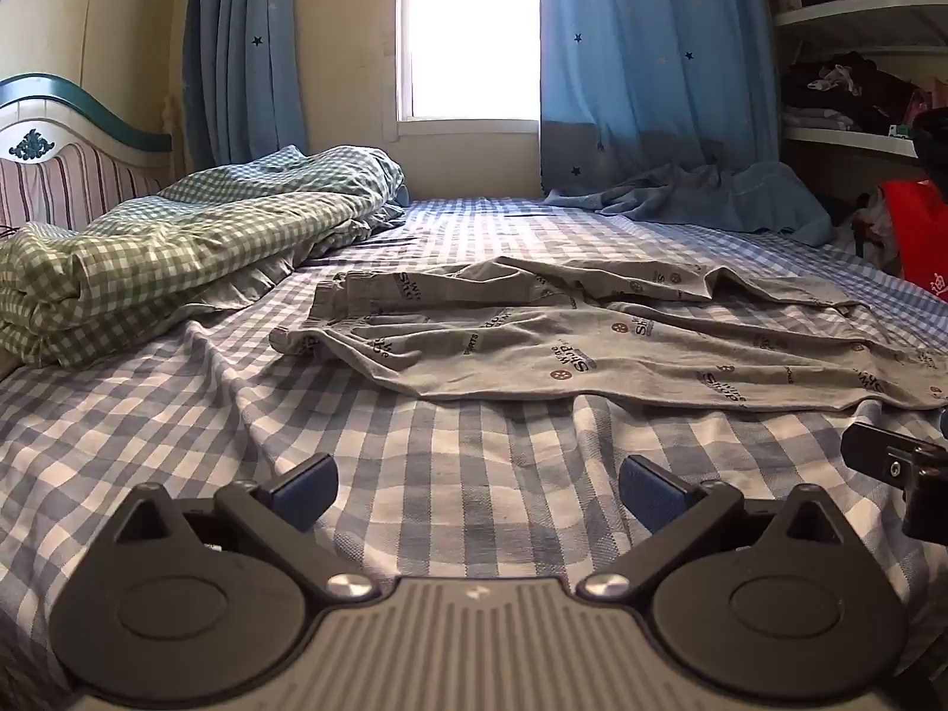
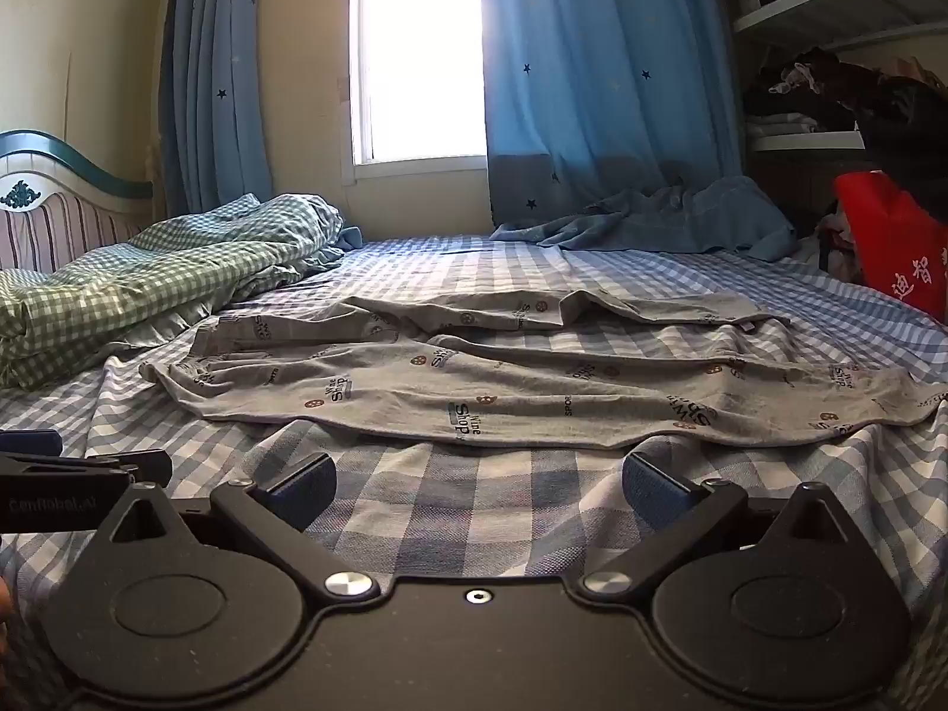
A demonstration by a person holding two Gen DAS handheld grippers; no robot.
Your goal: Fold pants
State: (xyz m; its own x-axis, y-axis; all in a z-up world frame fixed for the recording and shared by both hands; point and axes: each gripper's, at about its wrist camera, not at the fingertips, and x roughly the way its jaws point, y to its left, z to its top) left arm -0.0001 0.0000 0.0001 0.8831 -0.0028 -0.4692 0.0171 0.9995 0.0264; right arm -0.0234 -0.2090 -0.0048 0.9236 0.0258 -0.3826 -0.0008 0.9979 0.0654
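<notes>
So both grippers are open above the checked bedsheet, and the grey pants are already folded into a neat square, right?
Not quite. The left gripper and right gripper are open above the checked bedsheet, but the right wrist view shows the grey pants spread out, not yet folded.

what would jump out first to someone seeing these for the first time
The grey printed pants lie spread and rumpled across the blue checked bedsheet, just beyond both open grippers, left gripper and right gripper. Behind them the bright window glares between blue star curtains, and a bunched green checked quilt sits at the left by the headboard.
</notes>
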